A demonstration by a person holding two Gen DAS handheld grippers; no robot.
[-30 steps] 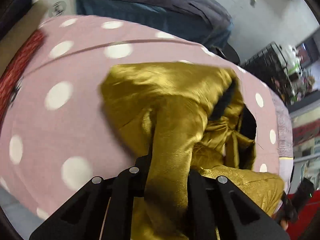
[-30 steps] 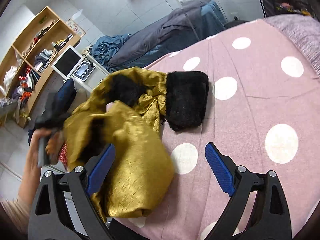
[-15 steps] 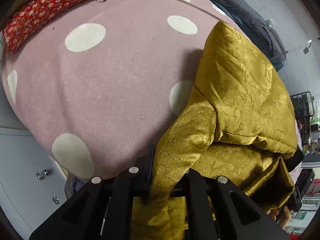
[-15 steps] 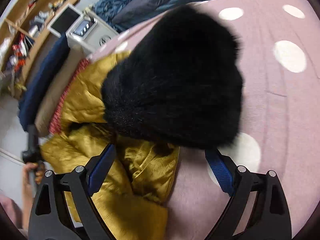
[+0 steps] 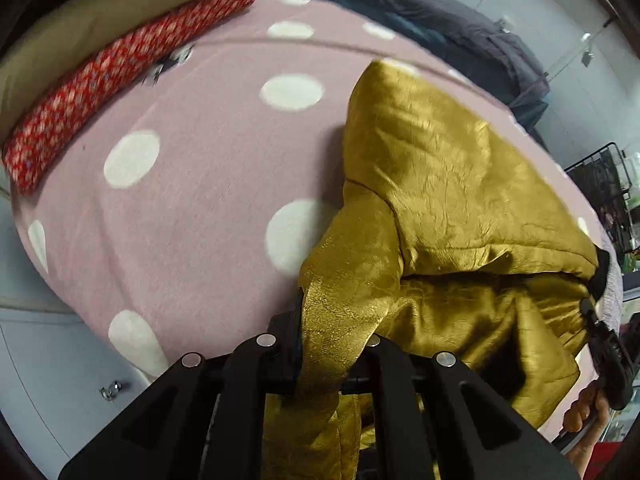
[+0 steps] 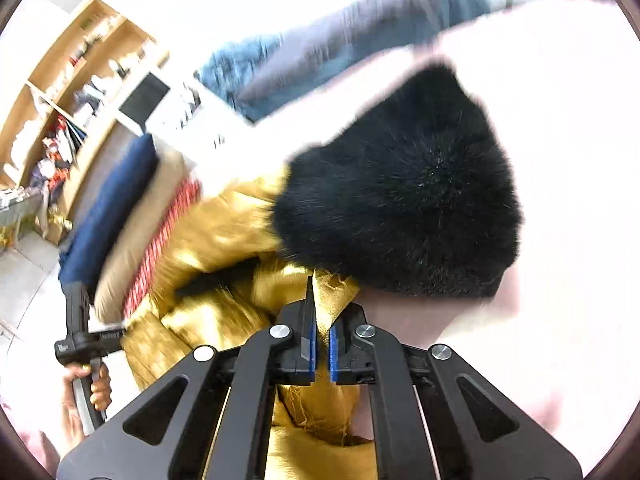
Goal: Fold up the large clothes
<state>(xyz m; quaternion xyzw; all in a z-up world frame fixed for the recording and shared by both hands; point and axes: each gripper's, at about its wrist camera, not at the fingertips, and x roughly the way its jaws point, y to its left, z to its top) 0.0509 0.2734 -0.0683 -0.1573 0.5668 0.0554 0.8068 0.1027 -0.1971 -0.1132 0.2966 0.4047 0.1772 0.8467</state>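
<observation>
Your left claw (image 5: 332,344) is pinching a fold of the gold garment (image 5: 448,208), right of centre on the pink dotted bed (image 5: 192,184). Your right claw (image 6: 320,344) just closed, pinching gold cloth below the black fur trim (image 6: 404,204).

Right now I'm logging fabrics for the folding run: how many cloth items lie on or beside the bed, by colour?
Gold: 1, shiny satin coat with black fur cuff
Pink: 1, white-dotted fleece blanket
Red: 1, floral patterned cushion
Navy: 1, folded cloth
Total: 4
</observation>
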